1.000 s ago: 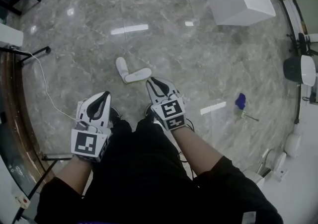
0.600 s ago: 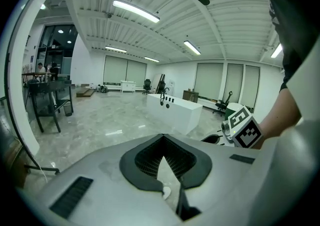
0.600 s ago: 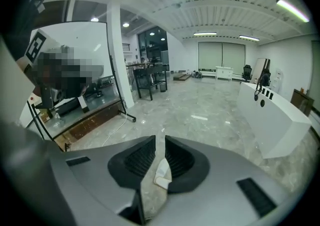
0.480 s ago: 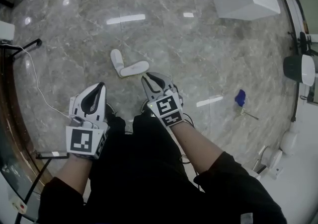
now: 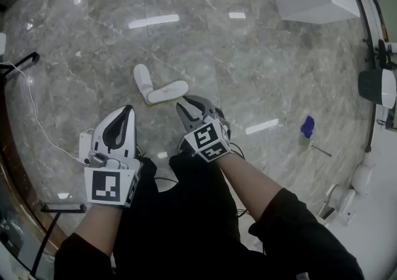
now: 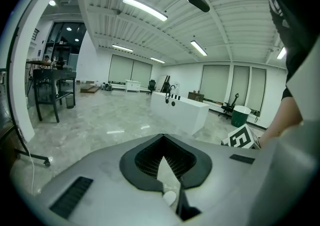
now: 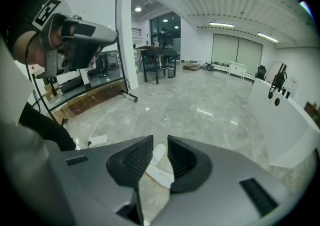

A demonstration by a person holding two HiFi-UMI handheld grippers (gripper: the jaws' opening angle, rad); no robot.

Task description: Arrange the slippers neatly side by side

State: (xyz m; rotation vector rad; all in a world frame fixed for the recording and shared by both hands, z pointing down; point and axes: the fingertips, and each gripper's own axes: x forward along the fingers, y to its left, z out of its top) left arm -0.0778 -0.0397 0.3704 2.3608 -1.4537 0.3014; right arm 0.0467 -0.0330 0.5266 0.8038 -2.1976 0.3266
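White slippers point(image 5: 166, 92) form a V on glossy marble floor point(image 5: 248, 55). Right gripper point(image 5: 190, 104) tilts down, jaws just opened slightly, empty; left gripper point(image 5: 128, 111) closed.

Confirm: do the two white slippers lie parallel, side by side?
No: in the head view the left white slipper and the right white slipper form a V on the grey marble floor, meeting at one end.

We see a glossy grey marble floor point(image 5: 248, 67) bearing two white slippers point(image 5: 166, 92) touching in a V, a small blue thing point(image 5: 307, 127) well apart
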